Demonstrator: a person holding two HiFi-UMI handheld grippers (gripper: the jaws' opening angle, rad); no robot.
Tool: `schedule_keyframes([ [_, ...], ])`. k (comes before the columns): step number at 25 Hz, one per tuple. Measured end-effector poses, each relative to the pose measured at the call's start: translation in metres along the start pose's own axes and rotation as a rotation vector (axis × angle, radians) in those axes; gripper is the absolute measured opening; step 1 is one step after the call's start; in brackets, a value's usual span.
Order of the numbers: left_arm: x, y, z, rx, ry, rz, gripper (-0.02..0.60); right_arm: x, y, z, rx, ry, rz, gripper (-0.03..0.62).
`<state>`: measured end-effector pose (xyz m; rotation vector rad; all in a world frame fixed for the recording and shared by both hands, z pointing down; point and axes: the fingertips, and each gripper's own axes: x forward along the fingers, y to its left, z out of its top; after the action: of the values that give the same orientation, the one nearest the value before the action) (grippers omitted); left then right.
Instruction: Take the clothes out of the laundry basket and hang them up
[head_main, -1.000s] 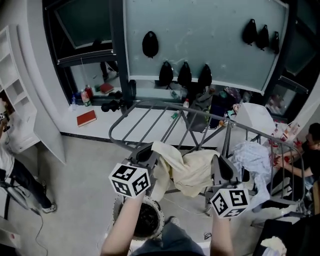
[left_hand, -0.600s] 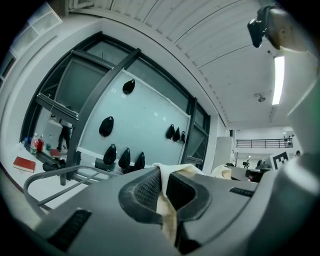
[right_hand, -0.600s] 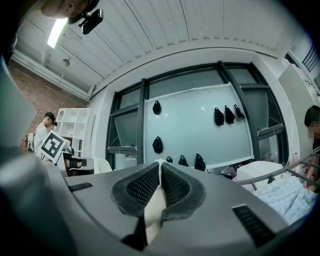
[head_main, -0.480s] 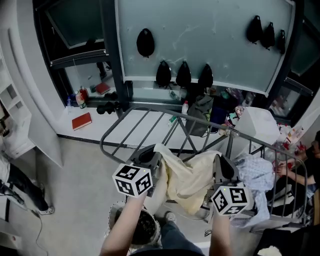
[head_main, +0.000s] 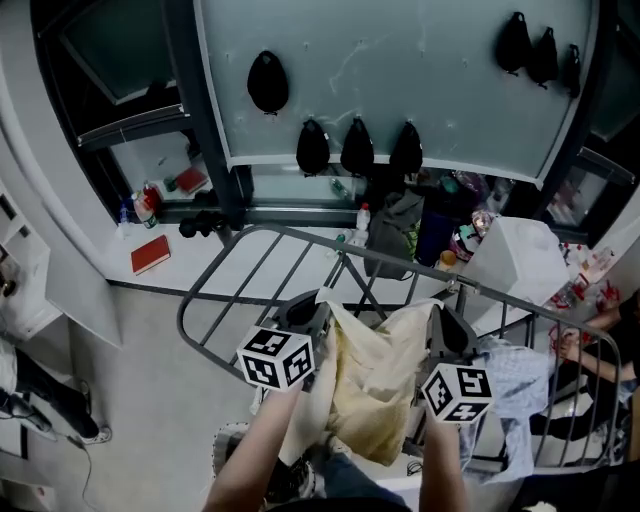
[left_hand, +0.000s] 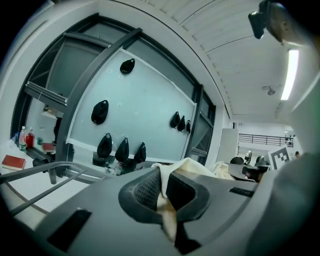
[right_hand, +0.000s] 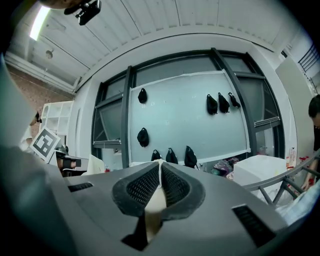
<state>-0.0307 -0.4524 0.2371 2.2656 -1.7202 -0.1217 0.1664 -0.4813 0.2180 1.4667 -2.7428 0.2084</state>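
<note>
My left tool (left_hand: 161, 186) and right tool (right_hand: 160, 177) each pinch the cream garment (head_main: 375, 385), not yet on the rack (head_main: 262, 262) ahead; 1 blue garment (head_main: 520, 375) already hangs right of them.

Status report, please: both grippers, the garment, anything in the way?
Left gripper and right gripper both shut on cream garment. It hangs between them by drying rack, not yet draped. Blue garment on rack to the right.

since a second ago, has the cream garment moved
Yes. The garment has moved forward, farther in over the rack, past the rack's near-left corner.
</note>
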Motion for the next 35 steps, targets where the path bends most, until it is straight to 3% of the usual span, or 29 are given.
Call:
schedule_keyframes([
  [9, 0.089, 0.012, 0.015, 0.006, 0.002, -0.048, 0.021, 0.049, -0.056, 0.007, -0.003, -0.007, -0.089, 0.012],
  [13, 0.121, 0.019, -0.001, 0.033, 0.058, -0.059, 0.021, 0.058, -0.069, -0.009, -0.001, 0.032, -0.111, 0.014],
  [20, 0.126, 0.032, -0.043, 0.085, 0.160, -0.049, 0.021, 0.064, -0.071, -0.039, -0.031, 0.122, -0.143, 0.017],
  [24, 0.123, 0.041, -0.053, 0.057, 0.209, -0.035, 0.024, 0.065, -0.074, -0.050, -0.030, 0.174, -0.181, 0.018],
  [25, 0.122, 0.043, -0.055, 0.046, 0.223, -0.029, 0.037, 0.065, -0.073, -0.053, -0.025, 0.186, -0.188, 0.018],
  [27, 0.119, 0.044, -0.063, 0.026, 0.259, -0.027, 0.146, 0.064, -0.073, -0.058, -0.012, 0.202, -0.198, 0.034],
  [30, 0.113, 0.043, -0.071, 0.012, 0.291, -0.035, 0.216, 0.061, -0.073, -0.062, 0.009, 0.216, -0.208, 0.096],
  [32, 0.108, 0.042, -0.070, 0.011, 0.287, -0.035, 0.236, 0.059, -0.074, -0.063, 0.022, 0.218, -0.214, 0.130],
  [34, 0.103, 0.042, -0.068, 0.011, 0.273, -0.033, 0.246, 0.055, -0.074, -0.061, 0.029, 0.210, -0.220, 0.225],
  [35, 0.100, 0.041, -0.065, 0.010, 0.263, -0.031, 0.250, 0.053, -0.073, -0.059, 0.031, 0.204, -0.221, 0.241],
])
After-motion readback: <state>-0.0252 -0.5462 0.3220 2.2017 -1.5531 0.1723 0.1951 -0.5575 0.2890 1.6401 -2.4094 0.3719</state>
